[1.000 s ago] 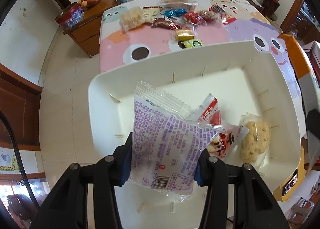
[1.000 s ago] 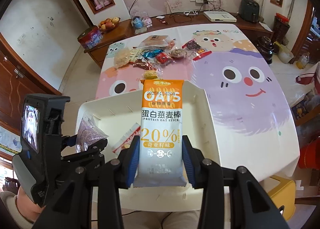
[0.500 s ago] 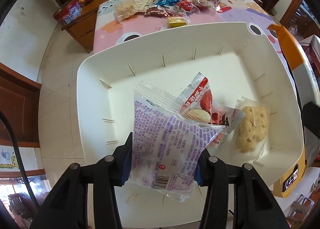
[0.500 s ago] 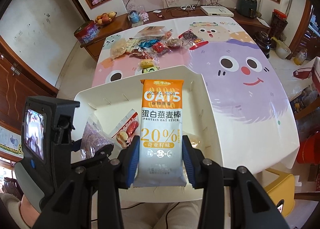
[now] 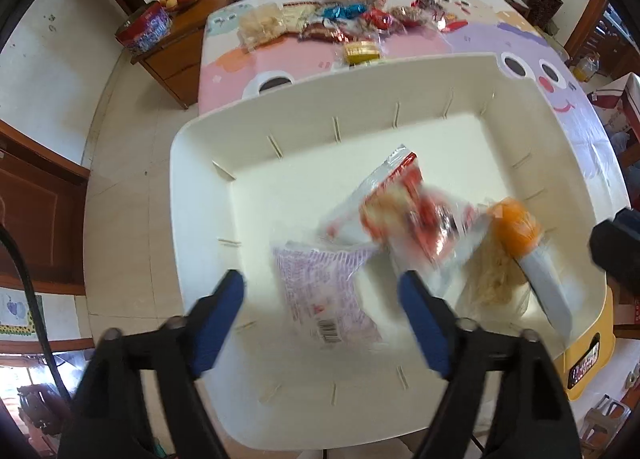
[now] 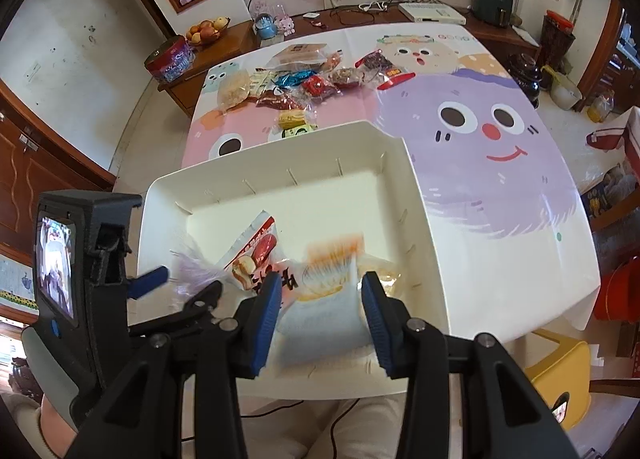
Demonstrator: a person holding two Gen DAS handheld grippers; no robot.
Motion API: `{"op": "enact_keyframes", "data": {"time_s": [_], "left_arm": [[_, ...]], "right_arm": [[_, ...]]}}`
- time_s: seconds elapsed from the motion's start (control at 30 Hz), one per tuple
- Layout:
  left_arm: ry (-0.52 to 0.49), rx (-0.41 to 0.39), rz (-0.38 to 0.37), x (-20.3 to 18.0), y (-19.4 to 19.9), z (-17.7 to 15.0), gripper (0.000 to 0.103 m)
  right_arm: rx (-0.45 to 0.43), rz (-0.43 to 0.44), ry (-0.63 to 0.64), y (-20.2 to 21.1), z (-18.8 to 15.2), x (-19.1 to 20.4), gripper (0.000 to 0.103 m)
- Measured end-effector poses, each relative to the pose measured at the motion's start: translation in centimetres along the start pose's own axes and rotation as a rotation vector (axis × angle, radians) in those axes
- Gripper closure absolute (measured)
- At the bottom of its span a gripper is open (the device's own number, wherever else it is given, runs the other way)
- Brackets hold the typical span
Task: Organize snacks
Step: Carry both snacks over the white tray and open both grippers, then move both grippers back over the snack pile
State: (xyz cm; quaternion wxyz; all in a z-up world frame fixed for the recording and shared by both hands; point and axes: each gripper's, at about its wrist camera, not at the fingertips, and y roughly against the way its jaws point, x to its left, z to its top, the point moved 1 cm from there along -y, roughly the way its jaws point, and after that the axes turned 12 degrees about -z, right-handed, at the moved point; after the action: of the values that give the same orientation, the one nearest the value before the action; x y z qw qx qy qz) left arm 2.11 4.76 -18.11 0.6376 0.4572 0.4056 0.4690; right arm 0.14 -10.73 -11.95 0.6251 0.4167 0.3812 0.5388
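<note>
A white bin (image 5: 208,195) (image 6: 404,179) stands at the table's near edge. My left gripper (image 5: 320,323) is open above it; the purple-printed packet (image 5: 324,291) lies blurred in the bin between the fingers. My right gripper (image 6: 320,315) is open; the orange-and-white oat bar (image 6: 328,283) (image 5: 532,255) is blurred in the bin just past its fingers. A red-and-white packet (image 5: 404,207) (image 6: 256,247) and a pale cookie packet (image 5: 492,279) lie in the bin too.
Several loose snack packets (image 6: 304,79) (image 5: 348,23) lie in a row at the table's far end on the cartoon tablecloth (image 6: 480,131). A yellow stool (image 6: 560,371) stands at the right of the bin. A wooden sideboard with a fruit bowl (image 6: 208,31) is beyond.
Both grippers have opened. The purple packet and the oat bar have dropped out of the fingers into the bin, both motion-blurred.
</note>
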Motion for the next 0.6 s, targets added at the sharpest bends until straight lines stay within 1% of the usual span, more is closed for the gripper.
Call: {"op": "enact_keyframes", "data": {"time_s": [0.13,0.33,0.6], "left_arm": [[0.005,-0.02,0.006,0.2,0.7,0.3,0.02],[0.051,-0.039,-0.013,1.3,1.4,0.5,0.019],[0.088,-0.119,-0.056,2.4,3.2,1.2,0.019]], "right_arm": [[0.015,0.0,0.001,0.2,0.1,0.2,0.058],[-0.013,-0.014,0.021,1.4,0.4,0.9,0.057],[-0.046,-0.054,0.063,3.2,1.2,2.4,0.057]]}}
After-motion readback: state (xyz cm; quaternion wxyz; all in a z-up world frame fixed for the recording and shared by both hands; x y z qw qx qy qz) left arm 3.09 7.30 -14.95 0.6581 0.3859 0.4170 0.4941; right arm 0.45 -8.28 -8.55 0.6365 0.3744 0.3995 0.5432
